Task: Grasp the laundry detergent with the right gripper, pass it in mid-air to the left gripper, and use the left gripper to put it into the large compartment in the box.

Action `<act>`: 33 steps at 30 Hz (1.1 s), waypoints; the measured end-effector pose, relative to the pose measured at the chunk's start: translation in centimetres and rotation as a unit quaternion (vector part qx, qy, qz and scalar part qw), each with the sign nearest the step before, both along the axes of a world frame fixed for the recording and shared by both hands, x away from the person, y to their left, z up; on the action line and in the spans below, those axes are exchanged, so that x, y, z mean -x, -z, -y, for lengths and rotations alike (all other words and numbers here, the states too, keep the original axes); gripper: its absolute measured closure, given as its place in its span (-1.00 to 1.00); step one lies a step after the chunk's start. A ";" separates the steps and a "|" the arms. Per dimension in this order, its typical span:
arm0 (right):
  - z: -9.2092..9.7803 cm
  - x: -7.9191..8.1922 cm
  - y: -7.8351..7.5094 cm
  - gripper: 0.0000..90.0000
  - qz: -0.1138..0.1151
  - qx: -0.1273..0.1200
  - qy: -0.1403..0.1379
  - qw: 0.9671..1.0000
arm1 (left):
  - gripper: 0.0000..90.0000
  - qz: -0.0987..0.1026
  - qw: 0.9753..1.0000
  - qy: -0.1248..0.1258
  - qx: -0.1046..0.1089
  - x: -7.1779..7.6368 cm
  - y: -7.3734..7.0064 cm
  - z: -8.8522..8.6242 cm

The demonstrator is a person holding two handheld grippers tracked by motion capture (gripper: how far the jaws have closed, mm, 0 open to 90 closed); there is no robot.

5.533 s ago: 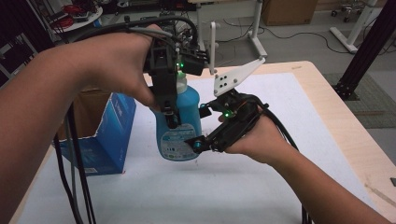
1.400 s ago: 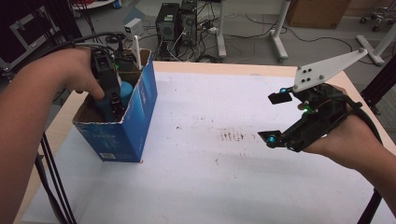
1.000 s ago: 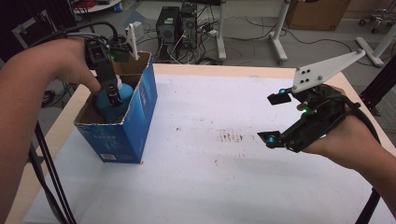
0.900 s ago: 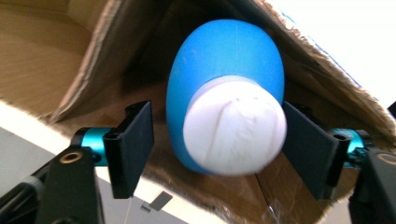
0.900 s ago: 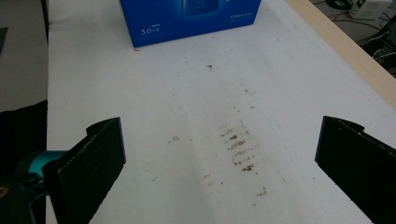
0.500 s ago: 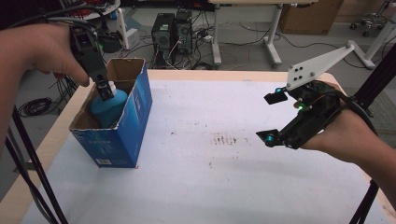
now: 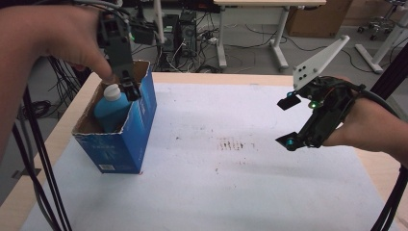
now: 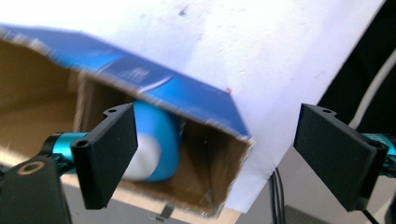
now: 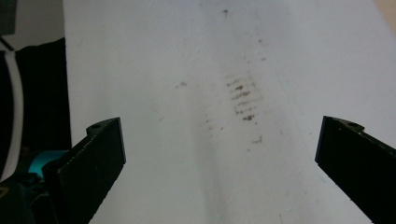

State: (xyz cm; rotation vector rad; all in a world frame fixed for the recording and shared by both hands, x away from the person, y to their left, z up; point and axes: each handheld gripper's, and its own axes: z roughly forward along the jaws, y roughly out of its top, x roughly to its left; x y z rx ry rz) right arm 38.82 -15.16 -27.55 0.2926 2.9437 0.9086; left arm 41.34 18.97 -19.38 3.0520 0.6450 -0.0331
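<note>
Near the table's left edge stands an open blue cardboard box (image 7: 126, 139) with a blue plastic bottle with a white cap (image 7: 111, 103) upright inside it. The bottle looks rigid, smooth and likely slippery, moderately heavy if full; the narrow neck under the cap seems the surest hold. Over the right side of the white table cover (image 7: 231, 183), the right gripper (image 7: 287, 122) hovers, jaws wide and empty. Farther back, the left gripper (image 8: 215, 154) hangs above the box, jaws spread and released, clear of the bottle.

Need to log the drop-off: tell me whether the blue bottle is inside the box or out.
Inside. The blue bottle stands upright within the open-topped blue box, white cap up, and the left gripper above it is open.
</note>
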 end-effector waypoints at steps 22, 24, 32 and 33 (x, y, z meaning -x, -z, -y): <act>0.2 -1.9 1.4 -0.99 -0.064 0.157 -0.031 0.985 | -0.89 -0.046 0.994 0.088 0.034 -0.2 5.0 4.4; 0.1 -2.0 1.5 -0.99 -0.062 0.168 -0.033 0.983 | -0.93 -0.049 0.994 0.093 0.030 -0.2 5.3 4.7; 0.3 -2.6 2.4 -0.99 -0.080 0.194 -0.040 0.977 | -0.96 -0.046 0.993 0.107 0.029 -0.4 6.1 5.7; 0.4 -2.6 2.5 -0.99 -0.082 0.199 -0.041 0.976 | -0.96 -0.046 0.993 0.108 0.026 -0.4 6.2 5.8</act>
